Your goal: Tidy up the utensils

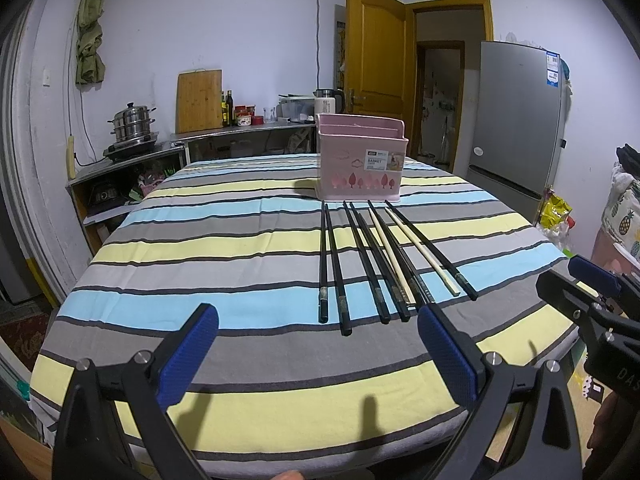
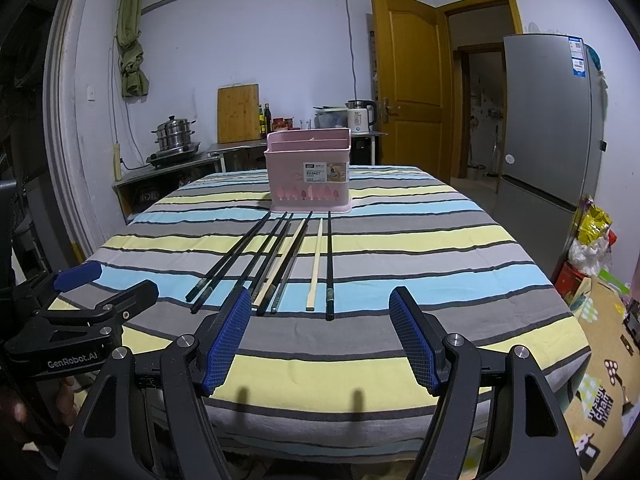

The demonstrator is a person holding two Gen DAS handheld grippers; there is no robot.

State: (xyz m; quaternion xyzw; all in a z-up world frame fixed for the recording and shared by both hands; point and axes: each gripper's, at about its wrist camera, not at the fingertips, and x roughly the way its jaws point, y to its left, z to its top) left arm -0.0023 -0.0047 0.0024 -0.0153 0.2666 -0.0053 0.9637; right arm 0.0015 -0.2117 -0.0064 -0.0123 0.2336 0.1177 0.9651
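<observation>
Both my left gripper (image 1: 318, 350) and right gripper (image 2: 320, 334) gape wide, holding nothing. The chopsticks (image 2: 280, 264) lie at twelve o'clock before the pink basket (image 2: 310, 172). I reckon I'm at the start, and must next close on one stick's near end.

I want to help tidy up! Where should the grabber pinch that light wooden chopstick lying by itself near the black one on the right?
Pinch the light wooden chopstick at its thick near end, coming straight down with the open right gripper. It lies flat on the striped tablecloth, pointing at the pink basket; a fingertip probably fits between it and the black chopstick.
</observation>
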